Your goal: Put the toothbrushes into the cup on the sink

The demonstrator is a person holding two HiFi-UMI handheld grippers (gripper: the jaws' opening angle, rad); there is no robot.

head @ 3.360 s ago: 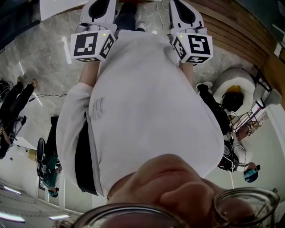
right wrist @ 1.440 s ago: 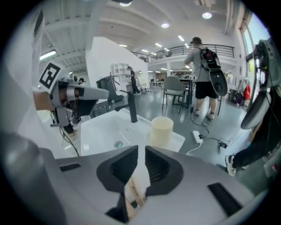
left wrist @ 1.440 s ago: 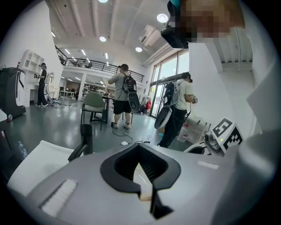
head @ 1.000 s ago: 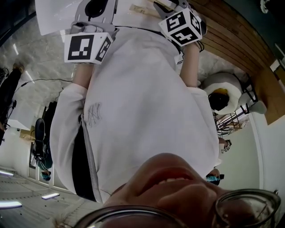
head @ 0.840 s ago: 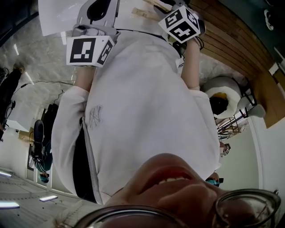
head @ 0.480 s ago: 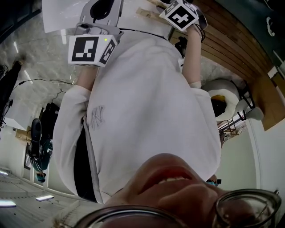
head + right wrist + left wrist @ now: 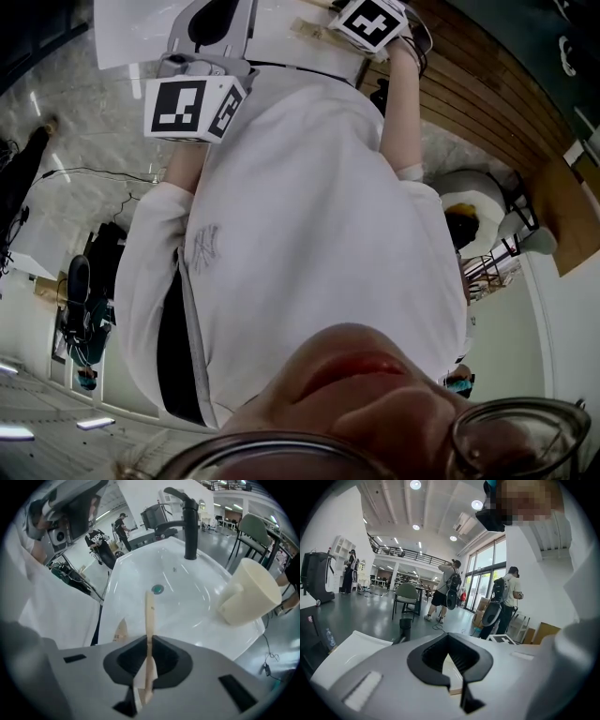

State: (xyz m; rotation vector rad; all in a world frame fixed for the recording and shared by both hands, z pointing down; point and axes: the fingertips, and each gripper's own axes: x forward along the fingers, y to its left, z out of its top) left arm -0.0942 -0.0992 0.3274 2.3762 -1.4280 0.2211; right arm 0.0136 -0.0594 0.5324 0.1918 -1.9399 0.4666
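Head view first: the right gripper [image 7: 372,19] has pushed out to the far edge over the last second, its marker cube turning as it went. The left gripper [image 7: 217,23] has barely moved. We read that as the carry toward the cup getting under way.

Left gripper view: the jaws are pressed together with nothing between them. Beyond them is a big open hall with a glossy grey floor, tall windows, ceiling lights, a green chair [image 7: 406,594] and people with backpacks [image 7: 446,590].

Right gripper view: the jaws are clamped on a wooden toothbrush [image 7: 149,616], which points out over the white sink [image 7: 136,573] toward the drain [image 7: 157,589]. The cream cup [image 7: 248,597] waits on the right rim, well apart from the brush, with the black tap [image 7: 190,522] at the far side. A tan piece [image 7: 120,632] lies at the near rim; it may be another brush, but we can't tell.
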